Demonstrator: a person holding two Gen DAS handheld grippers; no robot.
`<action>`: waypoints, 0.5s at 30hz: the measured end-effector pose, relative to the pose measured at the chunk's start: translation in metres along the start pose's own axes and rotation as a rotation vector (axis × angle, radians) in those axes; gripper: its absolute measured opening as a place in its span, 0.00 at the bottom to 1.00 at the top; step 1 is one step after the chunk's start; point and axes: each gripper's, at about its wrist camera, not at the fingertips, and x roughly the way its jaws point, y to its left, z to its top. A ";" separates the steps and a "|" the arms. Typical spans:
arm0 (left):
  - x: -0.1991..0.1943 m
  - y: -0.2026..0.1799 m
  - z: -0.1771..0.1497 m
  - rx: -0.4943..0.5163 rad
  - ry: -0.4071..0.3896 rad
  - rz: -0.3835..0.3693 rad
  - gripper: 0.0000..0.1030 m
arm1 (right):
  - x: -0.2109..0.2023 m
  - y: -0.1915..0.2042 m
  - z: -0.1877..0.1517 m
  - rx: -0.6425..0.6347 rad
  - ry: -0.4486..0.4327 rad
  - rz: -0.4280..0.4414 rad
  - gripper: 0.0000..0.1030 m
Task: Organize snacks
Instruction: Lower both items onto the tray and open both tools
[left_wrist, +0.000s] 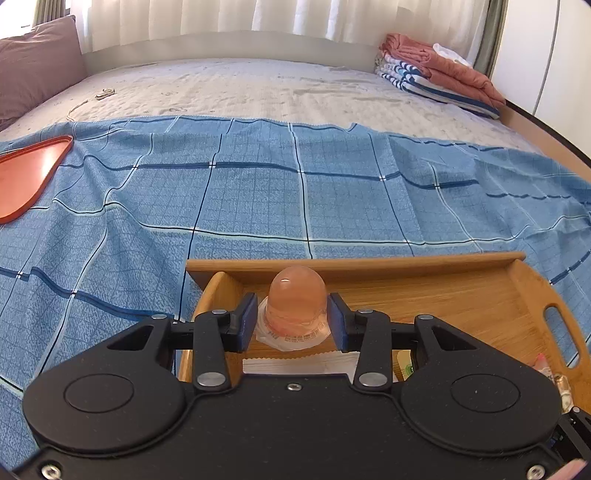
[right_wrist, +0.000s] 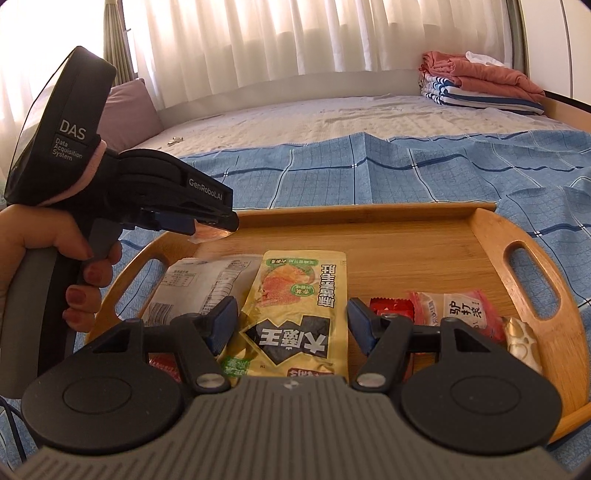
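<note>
**Left wrist status: jelly cup held above tray corner**

Left wrist view shows a peach-coloured jelly cup (left_wrist: 296, 308) pinched between the blue pads of the left gripper (left_wrist: 293, 319). The cup is held with its domed end pointing forward and up and its foil-lidded rim toward the camera, so its long axis runs roughly along the fingers. It is positioned above the far left corner of the wooden tray (left_wrist: 480, 291); whether it touches the tray floor cannot be told.

In the right wrist view, the left gripper (right_wrist: 212, 230) is seen from the side, gripped by the left hand (right_wrist: 51, 254), with the cup only partly visible at its tip.

The right gripper (right_wrist: 290, 325) is spread wide, with nothing pinched. A yellow snack pouch (right_wrist: 299, 306) lies flat directly between and below its fingers, long axis running away from the camera. A white packet (right_wrist: 201, 284) lies beside it on the left; a pink wrapped sweet (right_wrist: 456, 308) and a red wrapped sweet (right_wrist: 391, 308) lie on the right.

An orange tray (left_wrist: 26, 177) rests on the blue checked cloth (left_wrist: 258, 192), well apart to the left, nearer the left gripper.
</note>
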 end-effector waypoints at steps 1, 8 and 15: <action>0.002 0.001 0.000 -0.002 0.002 0.002 0.38 | 0.000 0.000 -0.001 0.003 0.002 0.001 0.65; 0.007 0.004 -0.005 -0.006 0.012 0.011 0.38 | 0.009 -0.004 0.000 0.023 0.021 0.008 0.65; 0.010 0.003 -0.008 -0.003 0.018 0.011 0.38 | 0.014 -0.009 0.002 0.051 0.033 0.008 0.66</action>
